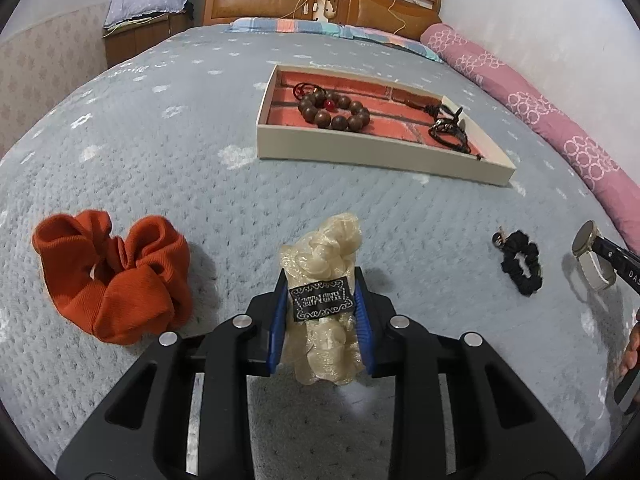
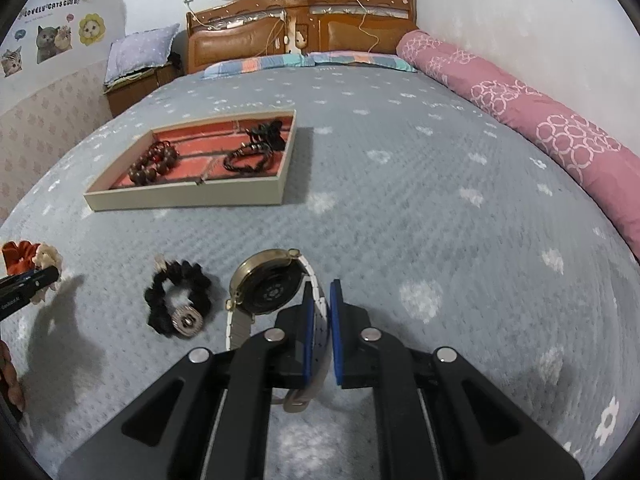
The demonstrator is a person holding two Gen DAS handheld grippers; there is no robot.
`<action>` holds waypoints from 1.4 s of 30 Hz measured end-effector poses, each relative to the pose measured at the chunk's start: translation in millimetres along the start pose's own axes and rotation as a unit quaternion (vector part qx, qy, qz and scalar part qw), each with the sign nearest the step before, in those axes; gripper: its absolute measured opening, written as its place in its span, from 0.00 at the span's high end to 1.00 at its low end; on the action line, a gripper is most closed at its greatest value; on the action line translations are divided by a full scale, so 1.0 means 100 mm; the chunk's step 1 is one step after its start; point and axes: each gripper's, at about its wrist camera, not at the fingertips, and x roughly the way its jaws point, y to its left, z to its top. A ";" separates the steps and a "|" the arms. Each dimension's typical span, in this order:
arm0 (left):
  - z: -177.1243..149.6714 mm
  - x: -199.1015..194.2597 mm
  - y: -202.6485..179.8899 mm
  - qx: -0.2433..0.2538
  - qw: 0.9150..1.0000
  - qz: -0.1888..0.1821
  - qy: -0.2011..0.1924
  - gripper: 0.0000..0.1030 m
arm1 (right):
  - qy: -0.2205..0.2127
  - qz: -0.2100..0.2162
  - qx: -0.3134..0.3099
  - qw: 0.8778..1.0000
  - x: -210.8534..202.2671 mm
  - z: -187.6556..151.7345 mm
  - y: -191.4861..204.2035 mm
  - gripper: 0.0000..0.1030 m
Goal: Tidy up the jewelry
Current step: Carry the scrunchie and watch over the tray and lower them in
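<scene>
My left gripper (image 1: 320,276) is shut on a cream mesh scrunchie (image 1: 332,248) with a black label, held just above the grey bedspread. An orange scrunchie (image 1: 116,276) lies to its left and a small black scrunchie (image 1: 520,266) to its right. My right gripper (image 2: 321,286) is shut on the white strap of a gold-rimmed watch (image 2: 268,288), lifted off the bed; the black scrunchie (image 2: 176,296) lies left of it. Farther back stands a beige tray (image 1: 372,152) with a red lining. It holds a brown bead bracelet (image 1: 334,110) and black cord bracelets (image 1: 450,128).
A rolled pink quilt (image 1: 540,112) runs along the bed's right side by the wall. A wooden headboard (image 2: 304,28) and pillows close off the far end. A nightstand (image 2: 136,84) stands at the back left. A hand (image 1: 632,348) shows at the right edge.
</scene>
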 end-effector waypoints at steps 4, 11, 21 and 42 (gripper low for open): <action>0.17 -0.06 -0.01 -0.009 1.000 -0.013 -0.016 0.73 | -0.013 0.011 0.001 1.000 0.00 0.14 0.09 0.92; 0.60 -0.07 -0.16 0.004 0.998 -0.018 -0.058 0.73 | -0.035 0.029 0.006 0.999 0.18 0.45 0.30 0.92; 1.13 0.36 -0.30 0.005 0.995 -0.032 -0.090 0.73 | -0.056 0.043 -0.003 0.997 0.74 0.89 0.57 0.92; 1.78 1.30 -0.19 0.006 0.996 -0.049 -0.072 0.72 | -0.057 0.055 0.000 0.997 1.65 1.43 0.79 0.92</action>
